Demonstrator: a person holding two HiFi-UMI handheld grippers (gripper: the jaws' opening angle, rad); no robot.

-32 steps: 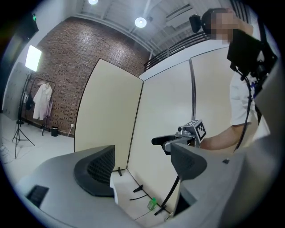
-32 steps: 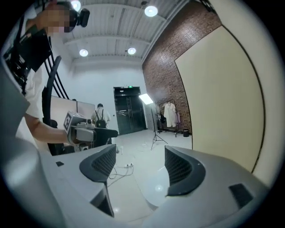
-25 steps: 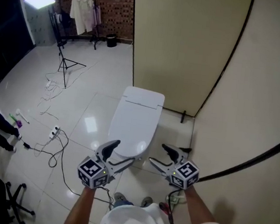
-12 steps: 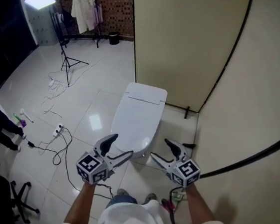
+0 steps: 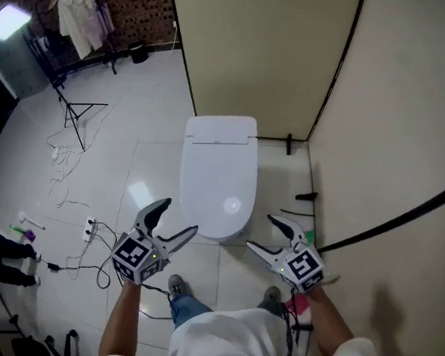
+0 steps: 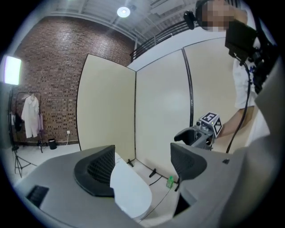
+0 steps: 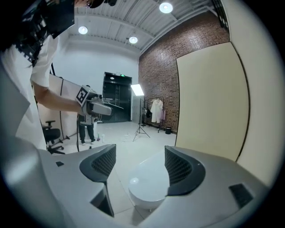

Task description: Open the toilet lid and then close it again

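Toilet lid [image 5: 217,177], shut, runs near-to-far; its near edge sits between left hand-held gripper [image 5: 178,218] and right hand-held gripper [image 5: 260,233], both gaping, empty.

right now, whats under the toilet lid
The toilet lid lies shut, so whatever is beneath it is hidden. Only the toilet's white base shows below its front edge.

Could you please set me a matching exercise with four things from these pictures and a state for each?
Things:
1. lid
2. left gripper
3. coat
4. tripod

States:
A. hanging up
B. open, empty
C. shut
D. standing on spread legs

Pairs: 1-C, 2-B, 3-A, 4-D
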